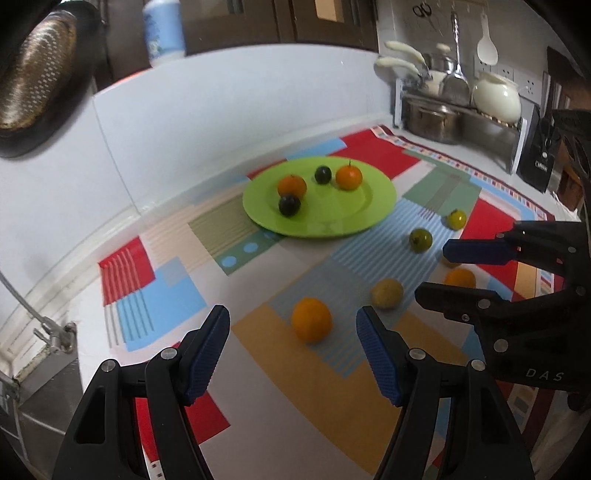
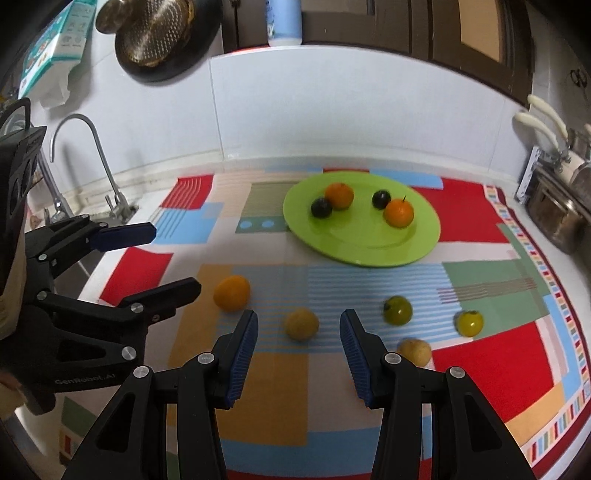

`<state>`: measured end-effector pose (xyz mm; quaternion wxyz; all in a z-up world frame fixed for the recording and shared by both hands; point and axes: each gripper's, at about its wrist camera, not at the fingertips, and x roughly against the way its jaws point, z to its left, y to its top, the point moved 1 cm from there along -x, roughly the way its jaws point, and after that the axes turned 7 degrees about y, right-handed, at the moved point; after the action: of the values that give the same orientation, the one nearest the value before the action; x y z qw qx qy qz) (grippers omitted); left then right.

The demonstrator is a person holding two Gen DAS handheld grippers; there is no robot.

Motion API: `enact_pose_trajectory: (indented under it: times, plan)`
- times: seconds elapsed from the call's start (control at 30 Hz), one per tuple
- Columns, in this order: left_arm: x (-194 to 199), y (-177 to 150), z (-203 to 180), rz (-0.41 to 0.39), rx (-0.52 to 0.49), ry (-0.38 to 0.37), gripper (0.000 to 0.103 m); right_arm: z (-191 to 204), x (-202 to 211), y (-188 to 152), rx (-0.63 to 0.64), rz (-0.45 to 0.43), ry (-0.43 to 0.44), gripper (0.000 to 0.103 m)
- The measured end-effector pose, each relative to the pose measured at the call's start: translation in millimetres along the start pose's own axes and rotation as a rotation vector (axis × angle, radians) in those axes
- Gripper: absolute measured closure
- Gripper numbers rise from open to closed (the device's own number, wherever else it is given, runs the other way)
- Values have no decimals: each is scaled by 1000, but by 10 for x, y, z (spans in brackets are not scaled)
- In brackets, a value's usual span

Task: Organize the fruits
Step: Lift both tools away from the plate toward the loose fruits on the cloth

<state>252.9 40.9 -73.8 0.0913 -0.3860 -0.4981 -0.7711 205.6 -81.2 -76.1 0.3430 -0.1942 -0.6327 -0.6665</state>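
— Patchwork-patterned cloth [image 2: 332,398] is seen covering the surface. What is shown by only one view?

— A faucet [image 2: 74,129] is caught by the right wrist view alone; scissors [image 1: 422,10] and a cream pot [image 1: 496,96] are clear only in the left.

— Where are the fruits?

— An orange [image 1: 311,319] is framed just ahead of the released left gripper [image 1: 293,328]. A yellow fruit [image 2: 301,324] lies between the spread fingers of the right gripper [image 2: 298,325], ungrasped. Farther off, two oranges and two dark fruits are held on the green plate [image 1: 373,210].

— Any writing?

— "DAS" and "GenRobot.AI" are read on the gripper bodies.
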Motion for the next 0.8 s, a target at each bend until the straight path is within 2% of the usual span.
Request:
enact_pose_trajectory:
  times: [0.23,0.47,0.63,0.8]
  plan:
    - [-245,-49,-6,59,7,-38,33,-71,-196,-24,-29,54,27,56]
    - [-408,-55,-9,80,4,-42,35,-125,-389,-25,-38,103,41,56]
    - [-514,-48,10,103,16,-62,39,-202,-515,-6,-70,130,60,56]
    - [-592,-57,3,125,18,-88,50,-209,-590,-1,-74,145,71,56]
